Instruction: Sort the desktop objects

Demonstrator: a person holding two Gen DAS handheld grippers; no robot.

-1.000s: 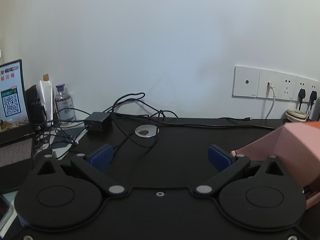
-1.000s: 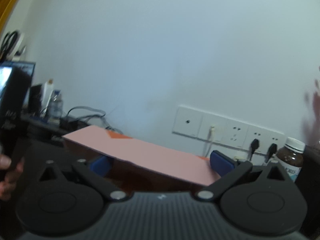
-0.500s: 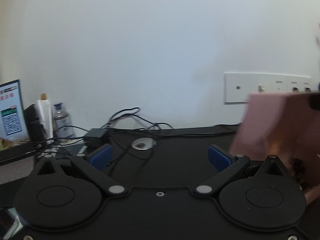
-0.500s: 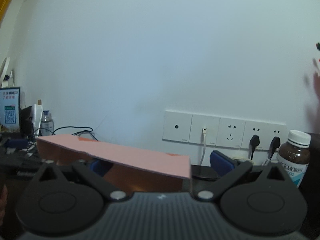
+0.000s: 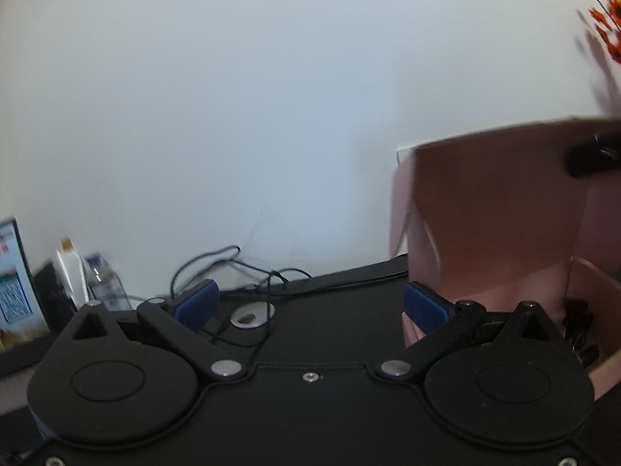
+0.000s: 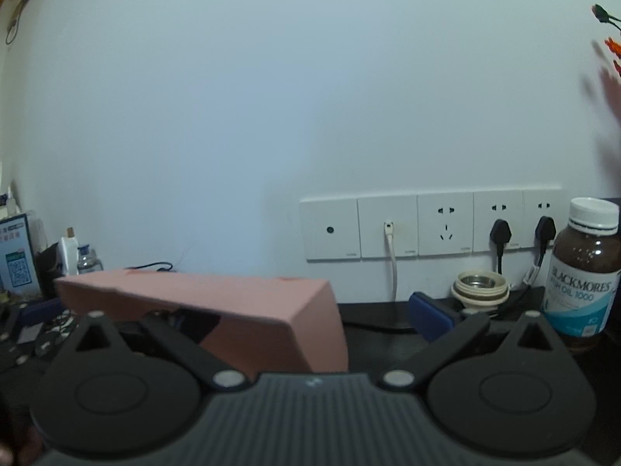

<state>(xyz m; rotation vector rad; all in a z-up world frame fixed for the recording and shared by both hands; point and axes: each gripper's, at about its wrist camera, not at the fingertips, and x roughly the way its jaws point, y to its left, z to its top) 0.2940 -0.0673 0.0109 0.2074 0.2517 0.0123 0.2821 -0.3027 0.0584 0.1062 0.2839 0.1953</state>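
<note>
Two fisheye views look along a pair of hand-held grippers over a black surface (image 5: 341, 291) that meets a plain white wall.

The left hand-held gripper (image 5: 310, 305) has its blue-padded fingers (image 5: 196, 303) spread wide apart with nothing between them. Beyond it, toward the back edge of the surface, a tangle of black cables (image 5: 240, 268) lies beside a small round metal lid (image 5: 252, 312). Near the back left corner stand a white tube (image 5: 71, 272), a small clear bottle (image 5: 103, 283) and the edge of a lit screen (image 5: 15, 283), all slightly blurred.

A pink cardboard box (image 5: 500, 209) fills the right side of the left view, its lid flap raised; dark items lie inside, too dim to identify. In the right view the same pink cardboard box (image 6: 233, 310) sits toward the left, in front of the left finger of the right hand-held gripper (image 6: 310, 314), hiding that fingertip. The right fingertip (image 6: 429, 314) stands clear and well away from the box, so the jaws are wide open; whether the hidden finger touches the box cannot be told.

Along the back edge on the right are a row of white wall sockets (image 6: 431, 225) with two black plugs, a cream round cap (image 6: 481, 287), and a brown supplement bottle (image 6: 582, 272) with a white lid.
</note>
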